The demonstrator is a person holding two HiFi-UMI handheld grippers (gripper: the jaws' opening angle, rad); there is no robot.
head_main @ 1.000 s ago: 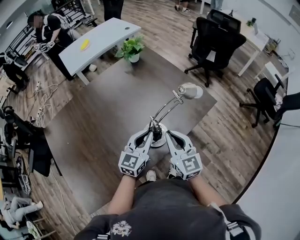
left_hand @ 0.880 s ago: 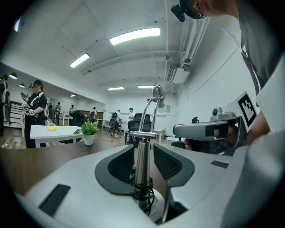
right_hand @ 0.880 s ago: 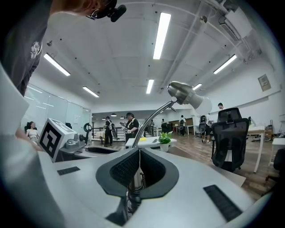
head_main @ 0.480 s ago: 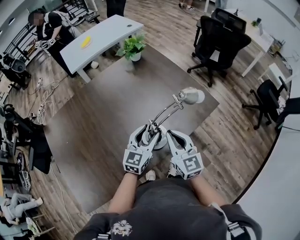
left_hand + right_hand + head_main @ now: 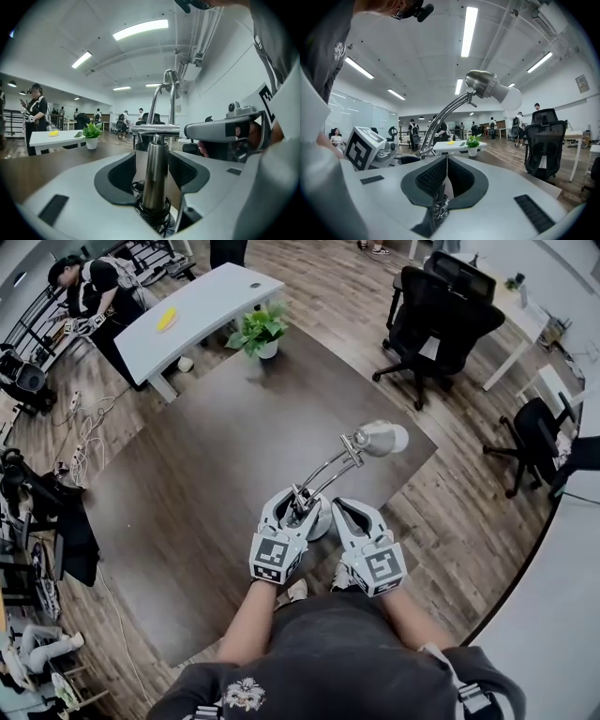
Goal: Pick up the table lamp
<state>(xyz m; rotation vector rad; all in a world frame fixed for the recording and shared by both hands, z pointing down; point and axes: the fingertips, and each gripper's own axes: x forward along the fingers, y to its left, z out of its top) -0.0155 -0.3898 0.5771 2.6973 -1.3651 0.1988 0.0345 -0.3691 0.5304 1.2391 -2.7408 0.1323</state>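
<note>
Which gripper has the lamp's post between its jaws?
The left gripper: its jaws, just opened, straddle the post of the table lamp; the right gripper is shut.

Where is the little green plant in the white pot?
In the head view, the plant stands at the far corner of the dark table, a bit left of middle, close beside the white desk and well beyond the lamp.

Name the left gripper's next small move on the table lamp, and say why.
Probably close the left gripper on the post of the table lamp. Its jaws have just been opening and stand apart either side of the post, pads clear of it, so nothing is gripped yet.
</note>
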